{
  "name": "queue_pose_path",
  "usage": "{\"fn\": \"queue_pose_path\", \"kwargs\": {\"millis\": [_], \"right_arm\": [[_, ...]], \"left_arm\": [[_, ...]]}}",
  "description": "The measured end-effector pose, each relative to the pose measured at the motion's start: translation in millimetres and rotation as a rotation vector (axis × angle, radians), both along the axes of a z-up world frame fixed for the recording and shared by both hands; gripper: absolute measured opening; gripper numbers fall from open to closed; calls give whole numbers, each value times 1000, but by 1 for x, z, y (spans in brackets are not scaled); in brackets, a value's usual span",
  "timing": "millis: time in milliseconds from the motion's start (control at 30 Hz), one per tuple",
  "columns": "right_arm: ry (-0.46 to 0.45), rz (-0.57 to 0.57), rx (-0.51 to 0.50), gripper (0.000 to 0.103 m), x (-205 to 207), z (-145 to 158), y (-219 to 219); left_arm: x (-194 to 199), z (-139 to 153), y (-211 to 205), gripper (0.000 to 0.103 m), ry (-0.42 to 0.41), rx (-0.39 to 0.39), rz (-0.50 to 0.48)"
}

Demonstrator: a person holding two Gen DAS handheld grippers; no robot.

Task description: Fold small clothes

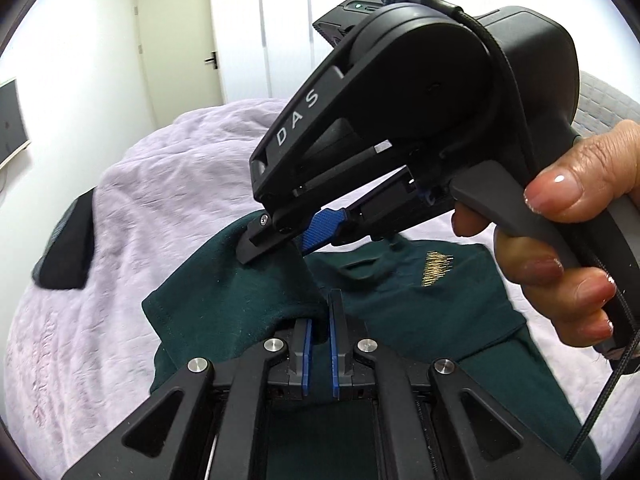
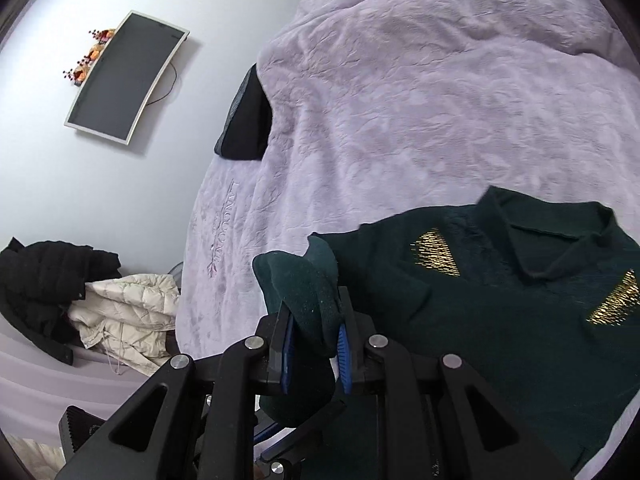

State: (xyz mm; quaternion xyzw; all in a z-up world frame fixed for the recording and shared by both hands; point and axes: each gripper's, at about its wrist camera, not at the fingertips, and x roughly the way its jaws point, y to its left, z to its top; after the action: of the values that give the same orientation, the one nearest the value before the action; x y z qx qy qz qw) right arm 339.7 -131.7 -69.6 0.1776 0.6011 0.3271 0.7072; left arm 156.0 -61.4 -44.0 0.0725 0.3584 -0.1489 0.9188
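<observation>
A rumpled lilac blanket [image 2: 420, 100] fills most of the right wrist view. At upper left, a dark wall screen [image 2: 124, 78] hangs beside small orange decorations [image 2: 90, 58]. At lower left lie a black jacket [image 2: 48, 284] and cream puffer jacket [image 2: 128, 312]. A white door [image 1: 176, 40] stands upper left in the left wrist view.

Far of the shirt [image 2: 500, 320] the lilac blanket [image 2: 420, 100] lies open and bare. At its left edge a black cushion [image 2: 246, 120] juts up. Near left, piled coats [image 2: 80, 304] block the way. The right gripper [image 1: 280, 240] crosses above the shirt.
</observation>
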Motion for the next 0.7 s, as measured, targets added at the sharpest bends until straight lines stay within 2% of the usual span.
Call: {"fn": "queue_pose_path", "kwargs": {"millis": [233,333,433,567,633,667,700], "right_arm": [[11,-126,-23,20,2,-18,-107],[16,-172,-40,20,2,-29,-147],[25,-211,-72,20,6,-47,-177],[50,-239,-129,20,12,-82,-198],[64,-254,-179,26,13,-99,-201],[69,-265,-220,37,12,-105,-202],[87,-279,-271,60,12,-111,-204]], "left_arm": [[10,-19,-96,7,60,-18,-104],[14,-33,-125,7,89,-9,-142],[12,-49,-146,7,119,8,-160],[7,-69,-154,8,205,31,-168],[1,-71,-148,8,236,48,-175],[1,-70,-146,8,244,56,-171],[2,-68,-142,8,249,62,-162]]}}
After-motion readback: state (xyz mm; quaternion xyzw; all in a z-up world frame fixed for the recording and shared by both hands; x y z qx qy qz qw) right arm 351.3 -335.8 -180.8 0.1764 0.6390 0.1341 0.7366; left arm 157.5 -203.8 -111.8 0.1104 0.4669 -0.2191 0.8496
